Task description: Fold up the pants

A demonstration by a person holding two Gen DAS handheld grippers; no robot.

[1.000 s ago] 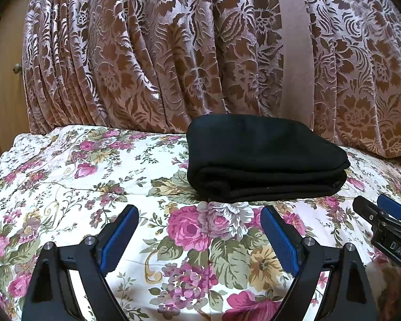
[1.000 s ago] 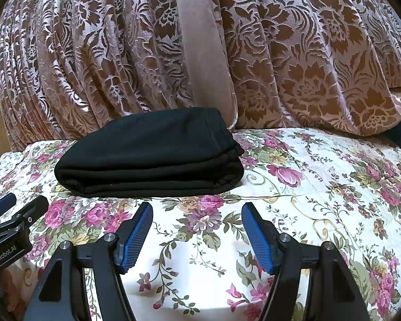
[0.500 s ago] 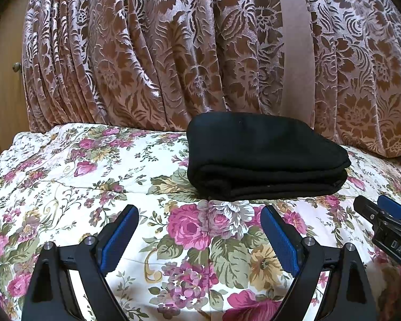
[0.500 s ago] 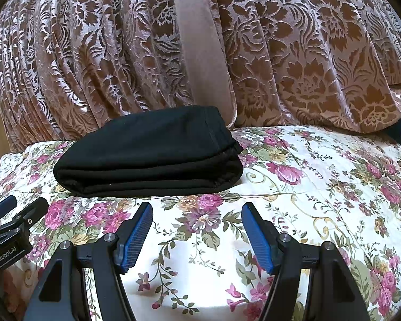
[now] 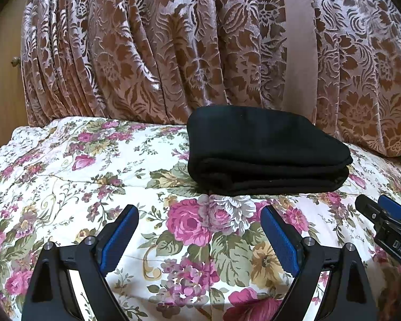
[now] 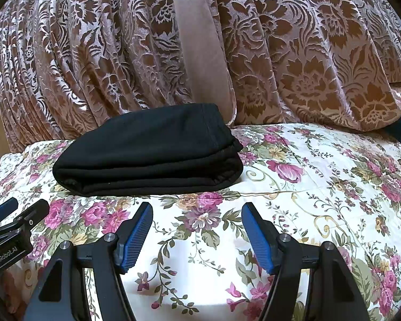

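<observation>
On the bed: we see black pants [image 5: 264,151] folded into a thick stacked bundle, lying on the floral bedspread [image 5: 66,182]; we take this bundle as our landmark.
Behind the pants: a brown patterned curtain [image 5: 147,48] hangs down to the bedspread, with a plain pinkish strip [image 5: 298,40] running down it above the bundle.
Our left gripper: the left gripper [image 5: 199,223] hovers on the near side of the pants, over a big pink rose print, its blue pads [image 5: 120,236] spread wide with nothing between them, apart from the cloth.
Our right gripper: the right gripper [image 6: 196,220] also sits on the near side of the pants, toward their right end, blue pads [image 6: 136,236] spread wide and bare, not touching the fabric.
Left wrist view only: we see the bundle's left rounded fold end, a wooden door with a small knob [image 5: 15,61] far to the left of the pants, and the tip of the right gripper at the right border.
Right wrist view only: we see the pants [image 6: 149,155] from the other end, where a gathered hem edge [image 6: 227,176] shows at the bundle's right side, open bedspread [image 6: 334,176] stretching right of it, and the left gripper's tip at the left border with a printed label that reads partly as "GenRobot".
</observation>
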